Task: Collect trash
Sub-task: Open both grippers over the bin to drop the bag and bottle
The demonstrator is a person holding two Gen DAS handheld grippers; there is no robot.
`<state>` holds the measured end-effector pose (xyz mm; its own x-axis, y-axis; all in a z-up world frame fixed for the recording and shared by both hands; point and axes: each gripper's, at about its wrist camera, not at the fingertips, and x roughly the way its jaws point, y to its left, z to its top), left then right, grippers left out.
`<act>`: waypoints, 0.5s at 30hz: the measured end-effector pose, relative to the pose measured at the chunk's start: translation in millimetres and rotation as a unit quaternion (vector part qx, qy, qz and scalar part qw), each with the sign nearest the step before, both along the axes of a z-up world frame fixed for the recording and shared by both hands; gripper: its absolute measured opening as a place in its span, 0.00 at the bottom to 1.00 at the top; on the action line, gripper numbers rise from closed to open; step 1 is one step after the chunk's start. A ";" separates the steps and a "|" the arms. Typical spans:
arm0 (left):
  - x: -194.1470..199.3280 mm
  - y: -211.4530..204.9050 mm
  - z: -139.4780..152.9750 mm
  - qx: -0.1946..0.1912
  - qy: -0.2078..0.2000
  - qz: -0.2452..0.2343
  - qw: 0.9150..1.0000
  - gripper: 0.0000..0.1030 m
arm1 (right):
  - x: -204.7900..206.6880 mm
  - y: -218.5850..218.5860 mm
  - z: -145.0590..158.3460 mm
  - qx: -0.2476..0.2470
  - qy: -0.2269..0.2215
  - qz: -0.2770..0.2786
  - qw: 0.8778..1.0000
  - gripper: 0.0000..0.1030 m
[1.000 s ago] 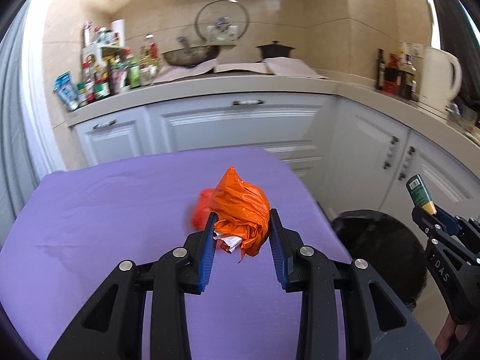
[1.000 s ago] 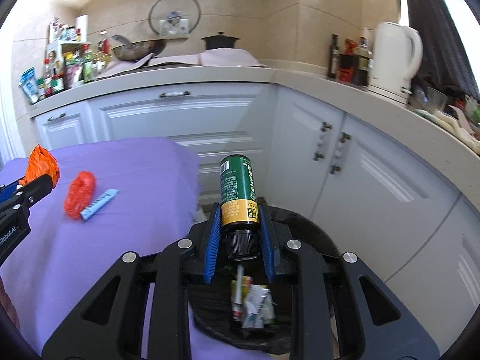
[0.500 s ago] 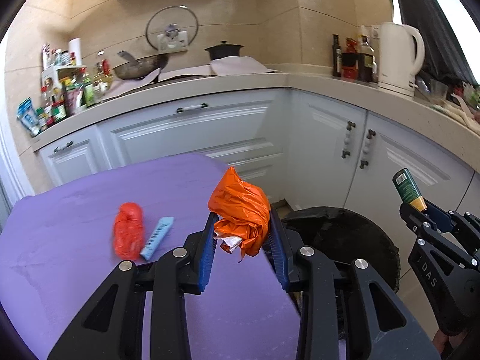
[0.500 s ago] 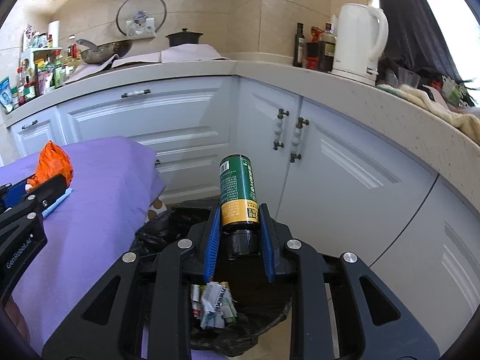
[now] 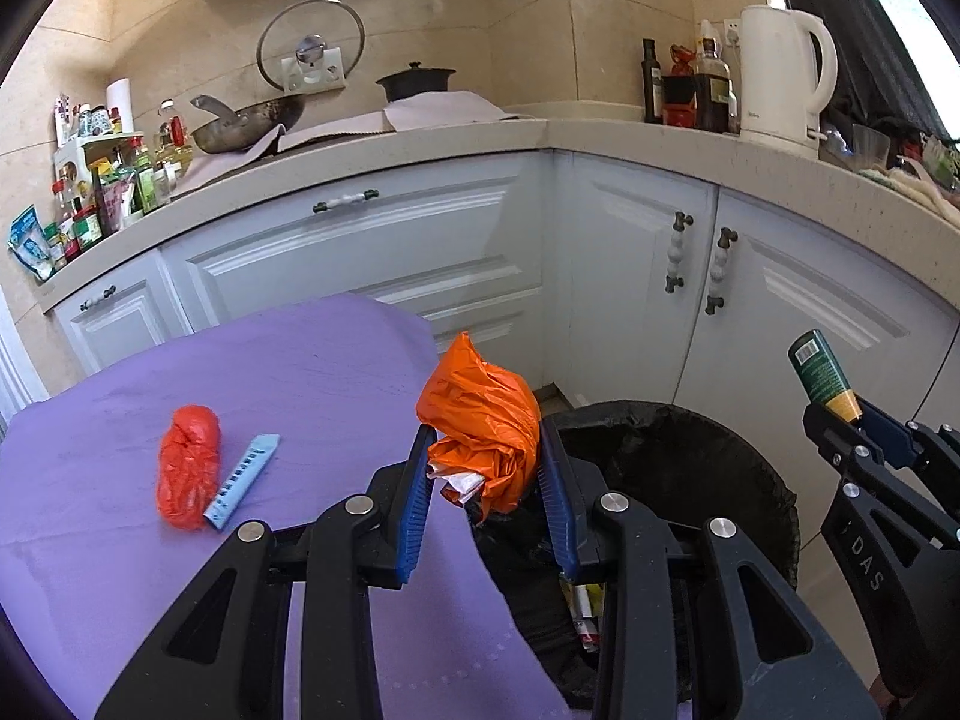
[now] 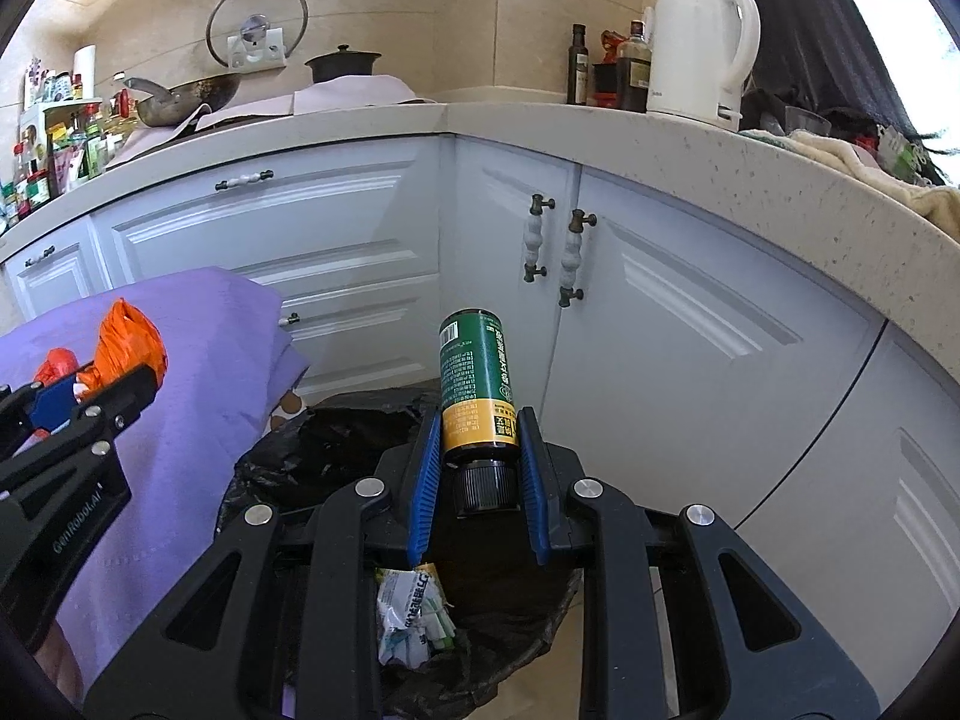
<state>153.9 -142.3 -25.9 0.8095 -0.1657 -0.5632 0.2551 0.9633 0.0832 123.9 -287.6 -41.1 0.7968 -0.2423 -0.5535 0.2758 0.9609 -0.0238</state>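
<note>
My left gripper point(image 5: 487, 468) is shut on a crumpled orange plastic bag point(image 5: 483, 420) and holds it at the table's right edge, beside the black-lined trash bin point(image 5: 690, 456). My right gripper point(image 6: 478, 444) is shut on a green and yellow bottle point(image 6: 477, 384), cap toward me, above the bin point(image 6: 336, 450). Crumpled wrappers point(image 6: 411, 612) lie inside the bin. A red crumpled bag point(image 5: 187, 468) and a light blue strip point(image 5: 243, 480) lie on the purple table point(image 5: 270, 384).
White kitchen cabinets point(image 5: 420, 246) stand behind the table and bin. The counter above holds a wok point(image 5: 249, 120), a white kettle point(image 5: 783, 72), bottles point(image 5: 708, 90) and condiment jars point(image 5: 102, 180).
Both grippers have moved right toward the bin. The orange bag went from over the table's middle to its right edge. The bottle now hangs over the bin.
</note>
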 end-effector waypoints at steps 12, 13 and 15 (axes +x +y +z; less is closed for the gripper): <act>17.1 -14.9 -9.6 0.008 0.010 0.006 1.000 0.46 | 7.2 -5.7 -6.1 0.000 0.002 -0.009 1.000 0.43; 17.6 -14.6 -9.7 0.006 0.011 0.007 1.000 0.51 | 7.3 -6.0 -5.6 -0.001 0.001 -0.009 1.000 0.43; 17.5 -14.1 -9.6 0.005 0.009 0.007 1.000 0.56 | 7.2 -5.3 -5.3 -0.003 0.002 -0.009 1.000 0.43</act>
<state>171.4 -156.5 -35.5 0.8010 -0.1477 -0.5801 0.2424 0.9661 0.0889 131.2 -292.9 -46.4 0.7899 -0.2608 -0.5550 0.2935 0.9554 -0.0312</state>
